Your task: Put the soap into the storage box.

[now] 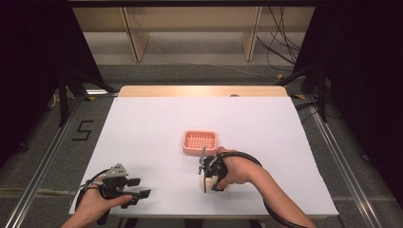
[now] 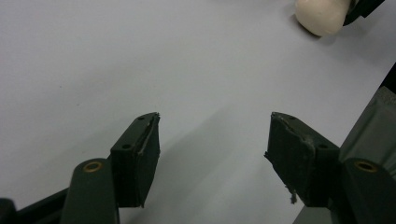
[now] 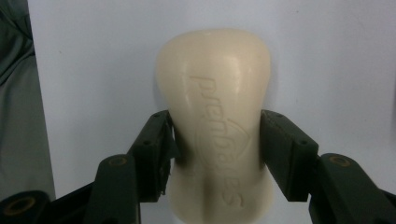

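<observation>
Left tool (image 1: 135,187): jaws wide apart, empty, idle over the white surface (image 1: 142,128) at its near left corner.
Soap bar (image 3: 217,121): lies near the surface's front edge, just short of the pink tray (image 1: 200,142).
Right tool (image 3: 215,149): jaws closed against the bar's narrow waist.
Technique: probably a lift toward the tray; grip squarely, since soap likely slips.

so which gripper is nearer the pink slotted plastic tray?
Right. The right gripper, shut on a cream soap bar, sits just in front of the pink slotted plastic tray; the left gripper is far off toward the table's near-left corner.
</observation>
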Demonstrator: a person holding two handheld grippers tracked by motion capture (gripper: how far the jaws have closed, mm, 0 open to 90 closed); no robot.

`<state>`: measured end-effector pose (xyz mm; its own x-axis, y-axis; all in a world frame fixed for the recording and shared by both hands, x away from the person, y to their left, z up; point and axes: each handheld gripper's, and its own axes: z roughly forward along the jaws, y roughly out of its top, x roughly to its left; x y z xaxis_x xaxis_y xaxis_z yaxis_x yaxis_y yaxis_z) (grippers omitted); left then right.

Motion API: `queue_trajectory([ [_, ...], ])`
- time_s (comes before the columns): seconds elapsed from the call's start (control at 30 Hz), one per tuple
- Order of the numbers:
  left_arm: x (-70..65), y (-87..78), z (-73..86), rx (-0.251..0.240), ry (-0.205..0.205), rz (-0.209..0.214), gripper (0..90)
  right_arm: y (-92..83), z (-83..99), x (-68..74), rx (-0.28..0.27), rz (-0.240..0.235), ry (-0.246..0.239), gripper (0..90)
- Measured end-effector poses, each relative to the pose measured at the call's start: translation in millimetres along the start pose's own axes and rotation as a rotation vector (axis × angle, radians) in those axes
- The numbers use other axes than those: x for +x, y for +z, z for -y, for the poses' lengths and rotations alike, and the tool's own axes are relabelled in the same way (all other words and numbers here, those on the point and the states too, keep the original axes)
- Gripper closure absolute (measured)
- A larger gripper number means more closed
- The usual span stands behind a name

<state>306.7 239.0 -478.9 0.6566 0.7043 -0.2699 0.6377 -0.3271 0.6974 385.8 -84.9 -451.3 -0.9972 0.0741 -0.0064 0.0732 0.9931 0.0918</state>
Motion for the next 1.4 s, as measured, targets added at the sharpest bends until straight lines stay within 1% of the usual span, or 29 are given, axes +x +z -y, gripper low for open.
queue_trajectory([
  [0.07,0.1,-0.4,-0.1,0.002,0.003,0.000,34.0,1.5,-0.8,0.0,0.002,-0.007,0.002,47.3],
  [0.13,0.4,-0.9,0.0,0.005,0.007,0.000,34.0,4.1,-2.1,-3.3,-0.025,0.003,-0.052,49.4],
  [0.2,0.2,-0.5,0.1,0.001,0.006,-0.003,34.0,5.3,-2.3,-4.4,-0.028,0.007,-0.070,49.9],
  [0.27,0.1,-0.2,0.0,0.000,0.004,-0.003,34.0,4.6,-3.0,-3.6,-0.026,-0.001,-0.070,50.0],
  [0.3,1.6,-2.2,-0.6,0.018,0.039,-0.002,34.0,4.7,-3.7,-3.5,-0.022,-0.001,-0.069,50.2],
  [0.33,1.6,-2.2,-0.6,0.018,0.039,-0.002,34.0,4.7,-3.7,-3.5,-0.022,-0.001,-0.069,50.2],
  [0.4,1.3,-2.0,-0.5,0.016,0.036,-0.005,34.0,4.3,-3.2,-2.5,-0.026,0.000,-0.055,50.3],
  [0.5,0.2,-0.7,-0.2,0.001,0.005,0.000,34.0,4.1,-2.0,-2.3,-0.023,0.004,-0.032,50.4],
  [0.57,0.1,-0.8,-0.2,0.000,0.011,-0.002,34.0,3.2,0.4,-1.2,-0.030,0.006,0.011,50.4],
  [0.6,0.1,-0.8,-0.2,0.000,0.011,-0.002,34.0,3.2,0.4,-1.2,-0.030,0.006,0.011,50.4],
  [0.67,0.3,-0.5,-0.2,-0.002,0.016,-0.001,34.0,3.0,2.2,-2.3,-0.040,0.000,0.019,50.4],
  [0.73,0.1,-0.3,-0.2,0.000,0.002,0.001,33.9,3.0,4.2,-1.1,-0.078,-0.007,0.055,50.5],
  [0.77,0.2,-0.4,-0.3,0.002,0.003,0.001,33.9,3.0,4.2,-1.1,-0.078,-0.007,0.055,50.5],
  [0.8,0.2,-0.3,-0.2,0.003,0.003,0.001,34.0,2.5,5.3,-2.9,-0.084,-0.005,0.039,50.5],
  [0.83,1.1,-1.4,-0.5,0.017,0.020,-0.001,34.0,2.1,6.3,-6.2,-0.100,-0.001,0.005,50.5],
  [0.87,1.1,-1.4,-0.5,0.017,0.020,-0.001,33.9,2.1,6.3,-6.2,-0.100,-0.001,0.005,50.5],
  [0.9,1.5,-1.9,-0.7,0.017,0.036,-0.002,33.9,0.9,7.6,-6.3,-0.096,0.007,0.017,50.5],
  [0.93,1.4,-1.8,-0.7,0.015,0.033,-0.002,34.0,-1.5,8.5,-3.1,-0.079,-0.008,0.080,50.5],
  [0.97,1.4,-1.8,-0.7,0.015,0.033,-0.002,33.9,-3.8,7.8,-2.4,-0.071,0.008,0.091,50.5],
  [1.0,1.6,-1.9,-0.7,0.018,0.034,-0.002,34.0,-5.6,7.6,-0.9,-0.081,-0.003,0.133,50.5],
  [1.03,-0.1,-0.1,-0.1,0.000,0.000,0.001,34.0,-5.8,7.7,-4.6,-0.103,0.010,0.080,50.5],
  [1.07,0.1,-0.4,-0.2,0.002,0.003,0.000,34.0,-6.6,7.6,-5.8,-0.110,0.018,0.066,50.5],
  [1.1,0.1,-0.4,-0.2,0.002,0.003,0.000,34.0,-6.6,7.6,-5.8,-0.110,0.018,0.066,50.5],
  [1.13,0.1,-0.4,-0.2,-0.001,0.002,0.000,34.0,-7.1,7.4,-5.6,-0.116,0.008,0.086,50.5],
  [1.2,0.0,-0.6,-0.3,0.001,0.001,0.001,33.9,-9.2,7.2,-7.6,-0.128,0.020,0.073,50.5],
  [1.23,0.0,-0.4,-0.2,0.001,0.002,0.001,34.0,-11.8,7.4,-6.5,-0.132,0.010,0.109,50.5],
  [1.27,-0.1,-0.2,-0.2,-0.001,0.001,-0.003,33.9,-12.4,7.6,-7.3,-0.125,0.022,0.111,50.5],
  [1.37,0.1,-0.5,-0.5,0.000,0.001,0.002,34.0,-13.0,7.4,-8.2,-0.134,0.021,0.100,50.5],
  [1.4,0.1,-0.6,-0.5,-0.001,0.002,0.001,34.0,-14.1,7.4,-8.2,-0.137,0.016,0.115,50.5],
])
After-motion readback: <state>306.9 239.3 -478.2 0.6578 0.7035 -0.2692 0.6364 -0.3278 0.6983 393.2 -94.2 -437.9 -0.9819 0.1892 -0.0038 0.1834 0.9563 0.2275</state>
